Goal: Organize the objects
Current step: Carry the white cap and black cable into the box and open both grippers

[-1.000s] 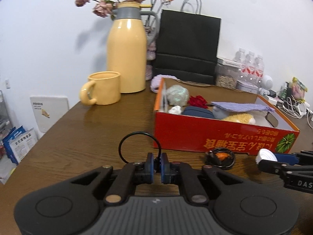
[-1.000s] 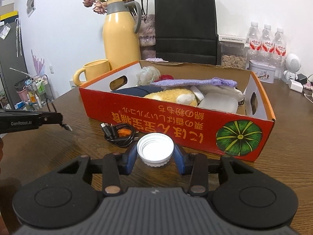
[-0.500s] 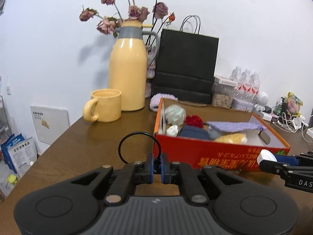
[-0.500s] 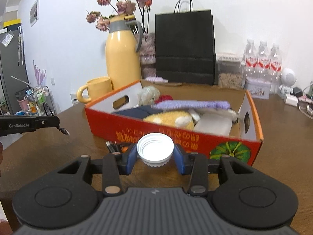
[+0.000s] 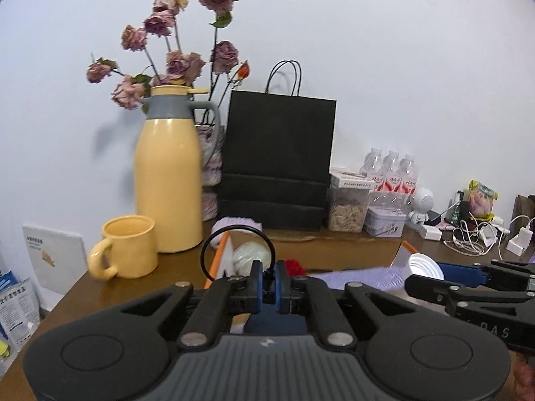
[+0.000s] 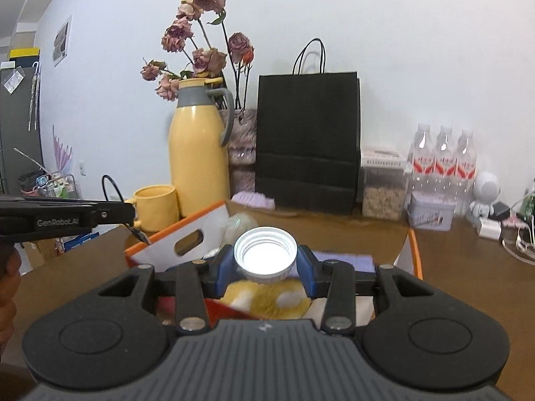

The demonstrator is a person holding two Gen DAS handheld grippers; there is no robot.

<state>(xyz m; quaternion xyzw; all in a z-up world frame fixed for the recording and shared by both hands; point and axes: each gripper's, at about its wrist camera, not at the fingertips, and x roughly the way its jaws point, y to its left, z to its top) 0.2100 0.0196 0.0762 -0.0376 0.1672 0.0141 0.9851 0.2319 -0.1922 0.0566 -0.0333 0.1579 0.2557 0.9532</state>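
My left gripper (image 5: 268,282) is shut on a thin black cable whose loop (image 5: 237,250) stands up above the fingertips. It hangs over the left end of the orange-red cardboard box (image 5: 219,260). In the right wrist view the left gripper (image 6: 130,215) comes in from the left, the cable's loop (image 6: 110,187) above it and a small plug (image 6: 138,234) dangling below. My right gripper (image 6: 265,264) is shut on a white screw cap (image 6: 265,255), open side toward the camera, above the box (image 6: 187,230). Inside the box lie a yellow plush (image 6: 267,300), a purple cloth (image 6: 344,260) and a pale ball (image 6: 240,225).
A yellow jug (image 5: 167,183) with dried flowers, a yellow mug (image 5: 128,247) and a black paper bag (image 5: 277,163) stand behind the box. Water bottles (image 6: 443,163), a clear jar (image 6: 381,190), a tin, a white toy robot (image 6: 485,193) and chargers with cables (image 5: 474,237) crowd the back right.
Both grippers have risen with the cable and the cap still held. The box has dropped lower in both views, and the coiled cable on the table is out of sight.
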